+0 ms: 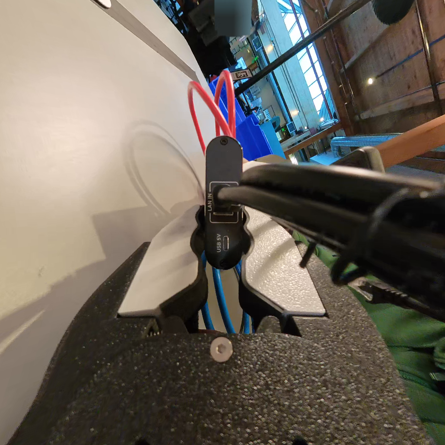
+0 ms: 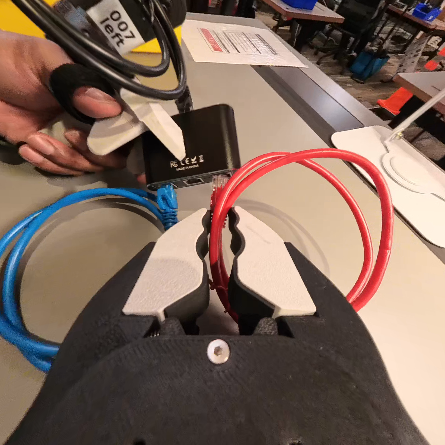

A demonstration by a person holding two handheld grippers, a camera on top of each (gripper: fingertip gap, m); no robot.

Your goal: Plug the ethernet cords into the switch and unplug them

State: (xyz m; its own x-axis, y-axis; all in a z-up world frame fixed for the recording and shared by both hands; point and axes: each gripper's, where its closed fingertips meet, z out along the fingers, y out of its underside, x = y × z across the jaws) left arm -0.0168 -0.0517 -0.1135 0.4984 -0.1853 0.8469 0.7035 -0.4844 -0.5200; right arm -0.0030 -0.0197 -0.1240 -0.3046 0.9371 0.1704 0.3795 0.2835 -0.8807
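Observation:
The black switch [image 2: 207,134] lies on the grey table [image 2: 289,144], held at its left end by my left gripper [image 2: 142,147], which is shut on it. The left wrist view shows the switch [image 1: 224,168] end-on between the left gripper's [image 1: 221,216] jaws, with a black cable [image 1: 313,199] plugged into it. The blue cord's plug [image 2: 166,199] sits in the left front port. My right gripper [image 2: 219,212] is shut on the red cord [image 2: 375,192] just behind its plug [image 2: 218,183]. The plug's clear tip is at the mouth of the right port, mostly outside it.
A person's hand [image 2: 36,108] holds the left gripper. The blue cord [image 2: 14,277] coils at the front left. A white lamp base [image 2: 397,173] stands to the right and a printed sheet [image 2: 240,41] lies behind the switch. Blue bins [image 1: 250,130] stand beyond the table. The grippers' ends are close to 4 cm from one another.

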